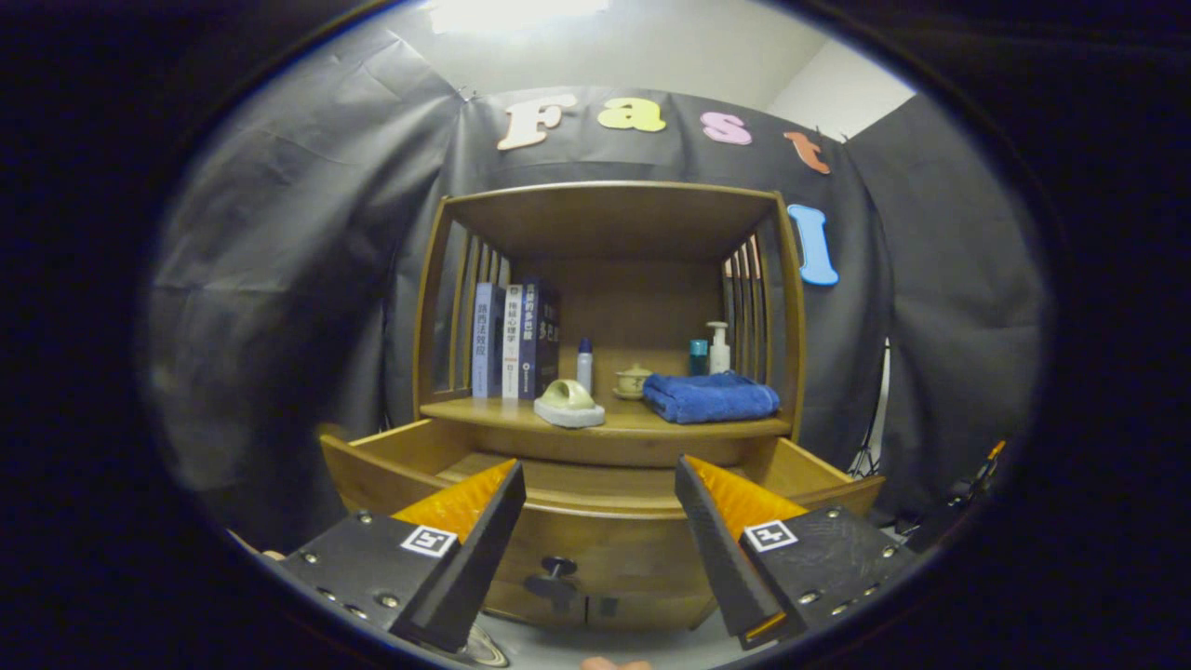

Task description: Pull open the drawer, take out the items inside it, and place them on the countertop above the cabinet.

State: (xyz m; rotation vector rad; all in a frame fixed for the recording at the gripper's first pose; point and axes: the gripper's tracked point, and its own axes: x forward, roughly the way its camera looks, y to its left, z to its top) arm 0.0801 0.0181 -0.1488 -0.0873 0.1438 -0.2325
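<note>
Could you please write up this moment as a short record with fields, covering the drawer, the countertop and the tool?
drawer: pulled open, knob on its front; the visible part of its inside looks bare
countertop: wooden shelf above the drawer
on countertop: books, green tape dispenser, folded blue towel, small lidded pot, pump bottle
tool: open, holding nothing, fingers apart just in front of the drawer front

drawer inside: hidden behind its front | claw bases: cut off | books print: too small
</note>
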